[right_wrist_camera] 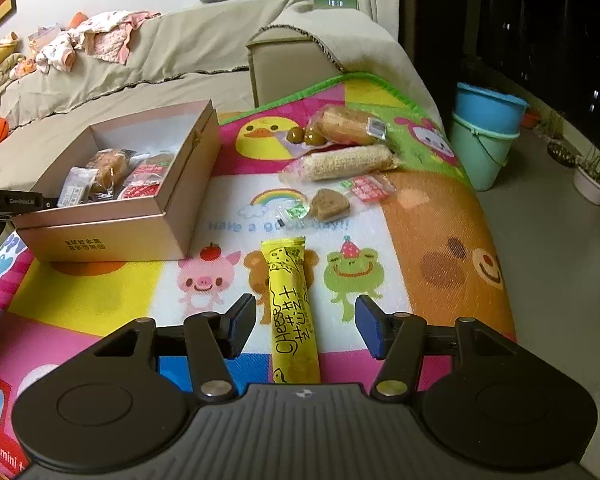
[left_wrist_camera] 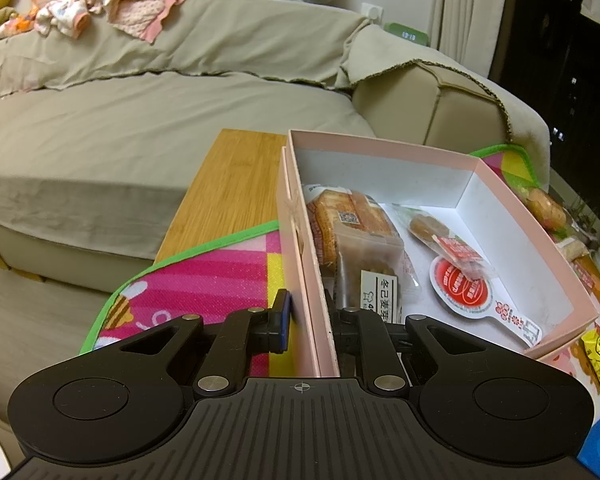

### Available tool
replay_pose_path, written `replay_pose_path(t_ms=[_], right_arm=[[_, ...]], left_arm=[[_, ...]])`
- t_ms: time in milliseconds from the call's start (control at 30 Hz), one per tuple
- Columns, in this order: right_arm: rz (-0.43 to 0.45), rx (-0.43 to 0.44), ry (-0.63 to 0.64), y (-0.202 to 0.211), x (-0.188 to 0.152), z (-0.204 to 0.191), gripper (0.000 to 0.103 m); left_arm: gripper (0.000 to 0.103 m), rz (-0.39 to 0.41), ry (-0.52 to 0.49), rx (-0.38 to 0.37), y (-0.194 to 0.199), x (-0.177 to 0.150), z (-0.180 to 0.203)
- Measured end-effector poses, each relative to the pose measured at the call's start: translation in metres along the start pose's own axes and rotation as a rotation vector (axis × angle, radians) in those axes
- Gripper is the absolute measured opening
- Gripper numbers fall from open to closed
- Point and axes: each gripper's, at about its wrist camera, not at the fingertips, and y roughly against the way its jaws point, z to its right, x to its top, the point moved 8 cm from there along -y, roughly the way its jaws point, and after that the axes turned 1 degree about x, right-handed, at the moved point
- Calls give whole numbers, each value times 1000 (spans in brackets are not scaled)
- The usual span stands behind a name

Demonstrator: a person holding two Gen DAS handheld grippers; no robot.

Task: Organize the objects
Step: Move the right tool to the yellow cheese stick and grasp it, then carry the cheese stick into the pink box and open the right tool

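Snack sorting: pink box steadied, cheese stick lined up

Left gripper (left_wrist_camera: 306, 320) clamped narrowly on the near wall of the open pink cardboard box (left_wrist_camera: 384, 150); right gripper (right_wrist_camera: 306, 322) spread wide, holding nothing, straddling the long yellow foil-wrapped snack stick (right_wrist_camera: 291, 312) lying at 12 o'clock on the cartoon play mat (right_wrist_camera: 440, 240). Probably light, crinkly, slippery, brittle inside; best pinched mid-length across the narrow width. Wrapper reads "Cheese"; mat reads "Have a good day!!".

Left gripper's (left_wrist_camera: 306, 322) inner finger hidden behind pink box (left_wrist_camera: 300, 240) wall; yellow cheese stick (right_wrist_camera: 292, 312) near end under right gripper (right_wrist_camera: 306, 326) body; clock (right_wrist_camera: 335, 2) digits possibly 13:10, blurred.
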Motion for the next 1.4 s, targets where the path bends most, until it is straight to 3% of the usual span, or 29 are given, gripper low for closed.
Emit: replay_pose_path(t_ms=[233,300,400,533,700,900,1133,1300,1400], right_arm=[[-20,17,8,-17,-1,-8,54],[-43,14,15,-27,-3,-10,47],[-52,-10,57,-33,-5,-14,26],[-70,43,90,-20,-5,-29,21],[-30,147,75,12,14,-49,21],[124,263,130,50,92,-92,21],[179,403,57,22,155,-146,24],[165,392,-5,-3,151,-141,35],[174,315,1,-7,138,-115,47]], left_arm=[[17,-1,-2,0,0,0,0],[17,-1,-3,0,0,0,0],[17,0,-1,-3,-1,0,-1],[17,1,2,-4,0,1,-1],[17,2,0,0,0,1,1],[17,4,8,-5,0,1,0],[17,3,9,-8,0,1,0],[17,3,7,-11,0,1,1],[17,3,9,-11,-1,2,0]])
